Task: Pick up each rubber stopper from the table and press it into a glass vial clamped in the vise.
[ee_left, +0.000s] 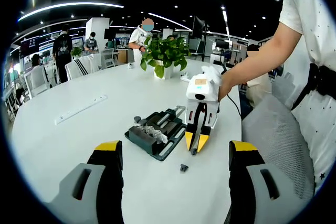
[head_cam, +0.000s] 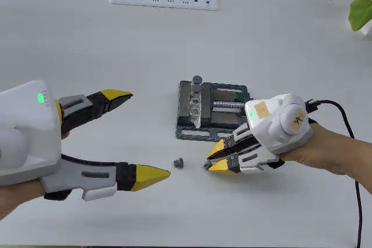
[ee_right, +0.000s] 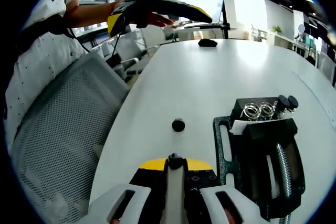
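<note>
- White table [head_cam: 116, 45] carries a vise [head_cam: 192, 134] with vials [head_cam: 195, 108] clamped in a row; the two far ones look plugged already.
- Left gripper [head_cam: 142, 133] is wide open and empty.
- Right gripper [head_cam: 213, 161] is closed on one stopper [ee_right: 176, 162], near the vise.
- A loose stopper [head_cam: 178, 162] lies on the table between the grippers.
- Stoppers are probably light, soft and grippy: hold the wide head. Glass is fragile, so press gently.

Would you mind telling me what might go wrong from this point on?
The right gripper pinches a rubber stopper at its tips, so it may slip or twist out on the way to the vise. The open vials sit tight beside the stoppered vials; an off-centre press could hit a neighbour. The loose stopper lies near those tips and might get nudged.
</note>
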A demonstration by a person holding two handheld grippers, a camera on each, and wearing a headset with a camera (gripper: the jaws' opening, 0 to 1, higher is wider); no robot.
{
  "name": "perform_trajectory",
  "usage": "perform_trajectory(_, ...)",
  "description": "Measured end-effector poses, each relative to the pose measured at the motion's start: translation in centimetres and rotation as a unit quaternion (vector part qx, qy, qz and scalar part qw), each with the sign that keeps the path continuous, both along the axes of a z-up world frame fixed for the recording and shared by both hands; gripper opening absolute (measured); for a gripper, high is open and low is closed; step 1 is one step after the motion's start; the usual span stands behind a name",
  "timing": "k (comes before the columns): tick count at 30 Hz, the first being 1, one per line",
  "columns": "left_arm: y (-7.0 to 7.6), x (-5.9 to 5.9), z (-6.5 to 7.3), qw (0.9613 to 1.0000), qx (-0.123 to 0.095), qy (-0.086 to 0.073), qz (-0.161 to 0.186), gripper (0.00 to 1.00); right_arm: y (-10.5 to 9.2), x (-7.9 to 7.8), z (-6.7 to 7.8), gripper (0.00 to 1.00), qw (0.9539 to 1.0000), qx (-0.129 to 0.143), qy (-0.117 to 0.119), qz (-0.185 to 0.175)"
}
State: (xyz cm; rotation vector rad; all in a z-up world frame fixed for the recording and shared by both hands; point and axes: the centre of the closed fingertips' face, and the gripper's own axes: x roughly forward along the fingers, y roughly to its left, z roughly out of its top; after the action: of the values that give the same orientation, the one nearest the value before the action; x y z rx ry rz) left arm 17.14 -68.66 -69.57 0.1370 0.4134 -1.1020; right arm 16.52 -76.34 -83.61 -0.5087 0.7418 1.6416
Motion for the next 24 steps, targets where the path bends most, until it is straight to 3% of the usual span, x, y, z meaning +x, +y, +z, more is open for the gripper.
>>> perform_trajectory(5, -0.2, 0.1, 0.0, 1.0000, -0.001, -0.001, -0.005, 0.82, -0.1, -0.1, 0.2, 0.06, 0.9999, -0.001, -0.001, -0.015)
perform_trajectory(12, -0.8, 0.1, 0.3, 0.9999, -0.007, -0.005, -0.013, 0.79, -0.4, 0.1, 2.2, 0.06, 0.9986, 0.020, -0.005, -0.048)
perform_trajectory(19, -1.8, 0.0, 1.1, 0.9996, -0.011, -0.011, -0.026, 0.70, -0.4, 0.3, 6.0, 0.06, 0.9936, 0.061, -0.014, -0.094)
perform_trajectory(24, -2.7, 0.0, 2.2, 0.9989, -0.017, -0.020, -0.038, 0.64, -0.2, 0.5, 9.4, 0.06, 0.9866, 0.100, -0.026, -0.126)
